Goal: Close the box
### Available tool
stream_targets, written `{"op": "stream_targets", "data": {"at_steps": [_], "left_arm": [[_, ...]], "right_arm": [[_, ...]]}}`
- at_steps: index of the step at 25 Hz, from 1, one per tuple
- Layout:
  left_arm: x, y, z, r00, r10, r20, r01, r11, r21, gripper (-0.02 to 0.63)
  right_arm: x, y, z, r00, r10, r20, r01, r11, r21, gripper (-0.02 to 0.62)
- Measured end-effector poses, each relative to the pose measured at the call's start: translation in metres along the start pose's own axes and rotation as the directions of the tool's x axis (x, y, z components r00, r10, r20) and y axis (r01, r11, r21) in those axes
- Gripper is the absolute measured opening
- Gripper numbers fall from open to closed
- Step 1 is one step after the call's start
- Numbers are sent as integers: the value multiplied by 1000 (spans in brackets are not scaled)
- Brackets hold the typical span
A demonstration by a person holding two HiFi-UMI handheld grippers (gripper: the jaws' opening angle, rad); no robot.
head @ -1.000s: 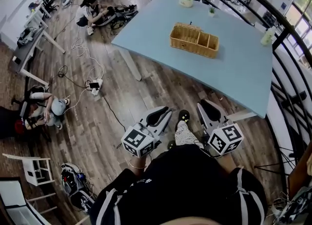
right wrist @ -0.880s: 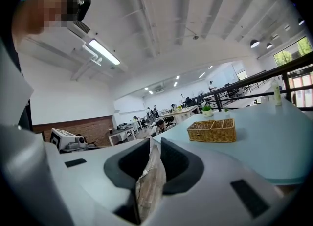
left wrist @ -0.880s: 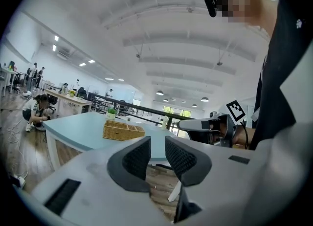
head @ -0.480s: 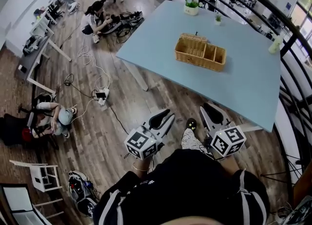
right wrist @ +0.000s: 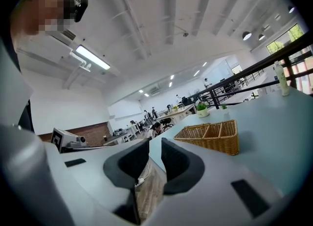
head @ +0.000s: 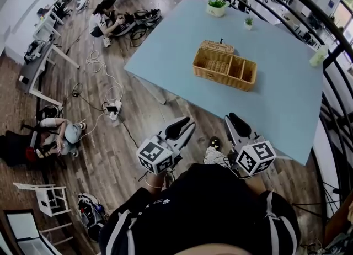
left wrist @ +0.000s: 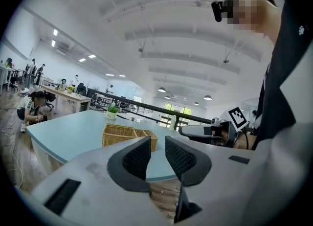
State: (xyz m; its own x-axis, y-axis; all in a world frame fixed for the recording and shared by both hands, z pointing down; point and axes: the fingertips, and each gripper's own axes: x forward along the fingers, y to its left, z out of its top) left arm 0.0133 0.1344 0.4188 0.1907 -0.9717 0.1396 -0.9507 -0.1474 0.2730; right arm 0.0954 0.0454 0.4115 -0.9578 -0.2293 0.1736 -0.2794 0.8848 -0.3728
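While both tools hang over the wooden floor (head: 105, 149) short of the table's near edge, the inventory reads as follows. Item one: light-blue table (head: 276, 102), bare over most of its top. Item two, the task's thing: wicker box (head: 224, 66), standing about mid-table, well in from every edge, its divided compartments showing open at the top; a woven flap sits at its far-left end, and whether that flap stands or lies flat cannot be told. Both gripper views show the same box ahead and well apart from the jaws, small beyond the left pair (left wrist: 128, 136) and larger to the right of the right pair (right wrist: 210, 139). Item three: left gripper (head: 185, 124), pointed toward the table, its jaws a narrow gap apart, having just been opening, with nothing between them but table edge and floor. Item four: right gripper (head: 231, 120), close beside the table's near edge, its jaws likewise slightly parted and empty, floorboards showing through the gap. Sundries: potted plant (head: 216, 3) at the far corner; pale bottle (head: 318, 56) at the right edge.
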Motion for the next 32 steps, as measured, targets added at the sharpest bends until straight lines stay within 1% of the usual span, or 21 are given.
{"op": "stream_targets", "data": {"at_steps": [3, 7, 10, 14, 18, 22, 24, 27, 32], "left_arm": [[23, 15, 17, 1000, -5, -13, 5, 1000, 22, 72], [52, 35, 36, 999, 12, -31, -11, 999, 40, 72], [76, 46, 46, 1000, 6, -26, -5, 999, 45, 72], [97, 56, 58, 1000, -2, -6, 2, 1000, 27, 72], [115, 59, 60, 1000, -21, 15, 21, 999, -26, 72], [120, 65, 49, 1000, -16, -10, 15, 997, -69, 72], [122, 72, 43, 999, -6, -32, 3, 997, -74, 72], [131, 81, 43, 999, -8, -44, 6, 998, -64, 72], [154, 92, 60, 997, -53, -51, 52, 998, -34, 72]], "right_arm": [[18, -25, 14, 1000, 0, 27, 0, 1000, 3, 81], [38, -59, 37, 999, -6, 49, 7, 1000, -8, 83], [47, -76, 49, 998, -14, 57, 14, 1000, -7, 83], [61, -78, 52, 999, 16, 32, -16, 1000, 5, 83], [69, -83, 57, 999, 32, 2, -32, 999, -13, 84], [77, -92, 55, 999, 37, -12, -37, 999, 2, 88], [80, -97, 54, 999, 34, -14, -34, 999, 6, 91], [82, -108, 57, 1000, 13, -9, -13, 1000, 8, 91], [90, -120, 68, 1000, -23, 11, 23, 1000, 21, 92]]}}
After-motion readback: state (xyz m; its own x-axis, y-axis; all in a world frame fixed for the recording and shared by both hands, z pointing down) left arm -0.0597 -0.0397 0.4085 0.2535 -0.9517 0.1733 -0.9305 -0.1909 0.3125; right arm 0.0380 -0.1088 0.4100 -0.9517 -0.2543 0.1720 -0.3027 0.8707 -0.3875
